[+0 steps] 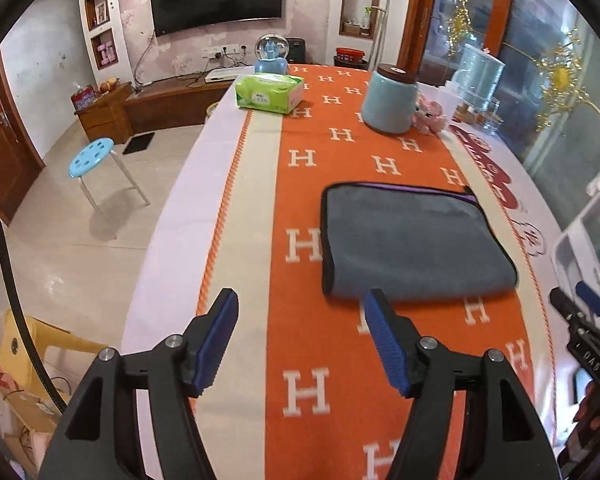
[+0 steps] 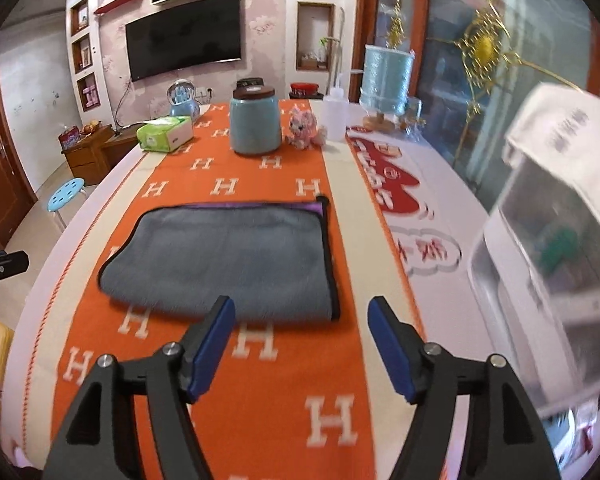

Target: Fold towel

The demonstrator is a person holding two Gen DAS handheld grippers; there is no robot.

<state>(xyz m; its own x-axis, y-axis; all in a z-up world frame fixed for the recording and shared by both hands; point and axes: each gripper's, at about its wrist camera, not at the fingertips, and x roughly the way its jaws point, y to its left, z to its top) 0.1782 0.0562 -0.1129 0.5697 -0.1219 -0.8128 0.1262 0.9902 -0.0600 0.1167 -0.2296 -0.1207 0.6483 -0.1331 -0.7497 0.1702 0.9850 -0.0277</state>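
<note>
A grey towel (image 1: pixel 414 242) with a black hem lies folded flat on the orange H-patterned table cloth (image 1: pixel 312 184); a strip of purple shows along its far edge. In the right wrist view the towel (image 2: pixel 228 256) lies just ahead of the fingers. My left gripper (image 1: pixel 302 308) is open and empty, above the cloth, near and left of the towel's near edge. My right gripper (image 2: pixel 302 314) is open and empty, just short of the towel's near right corner. The right gripper also shows at the right edge of the left wrist view (image 1: pixel 580 316).
A green tissue pack (image 1: pixel 270 93), a light blue jar (image 1: pixel 389 98) with a brown lid, a pink toy (image 1: pixel 430 114) and a snow globe (image 1: pixel 271 56) stand at the table's far end. A white plastic drawer box (image 2: pixel 556 248) stands at the right. A blue stool (image 1: pixel 92 158) stands on the floor at left.
</note>
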